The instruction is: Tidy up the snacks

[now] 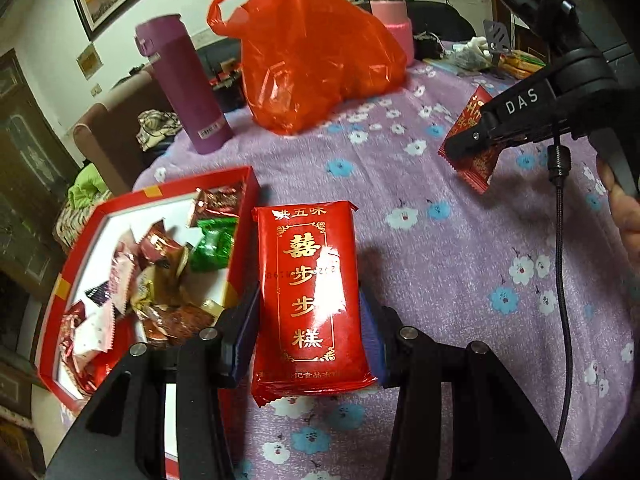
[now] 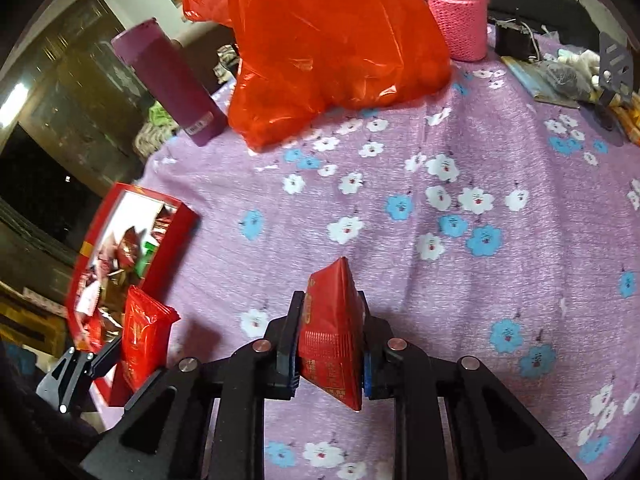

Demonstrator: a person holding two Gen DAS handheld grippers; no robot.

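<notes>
Through my left wrist camera, my left gripper [image 1: 310,336] is clamped on a large red snack pack [image 1: 310,296] with gold characters, its two pads pressing the pack's long sides. The pack sits just beside the red box [image 1: 240,248], right against that box's near wall. Inside the box lie mixed wrapped sweets [image 1: 160,280], red, green, white and gold. Farther back on the purple flowered tablecloth [image 1: 440,260] stand a purple flask [image 1: 184,84], a red plastic bag [image 1: 308,56] and a pink bottle [image 1: 390,16]. To the right, my right gripper [image 1: 470,152] is held above the cloth with a small red packet [image 1: 472,140] pinched in its tips, well apart from the box.

Through my right wrist camera, my right gripper [image 2: 330,344] is closed tight on the small red packet [image 2: 334,328], which stands on edge between the pads, above the tablecloth [image 2: 440,240]. Down at the left I see my left gripper [image 2: 108,356] holding the large red snack pack [image 2: 140,344] beside the red box [image 2: 172,240]. The red plastic bag [image 2: 320,48], purple flask [image 2: 168,84] and pink bottle [image 2: 456,16] stand along the far side
</notes>
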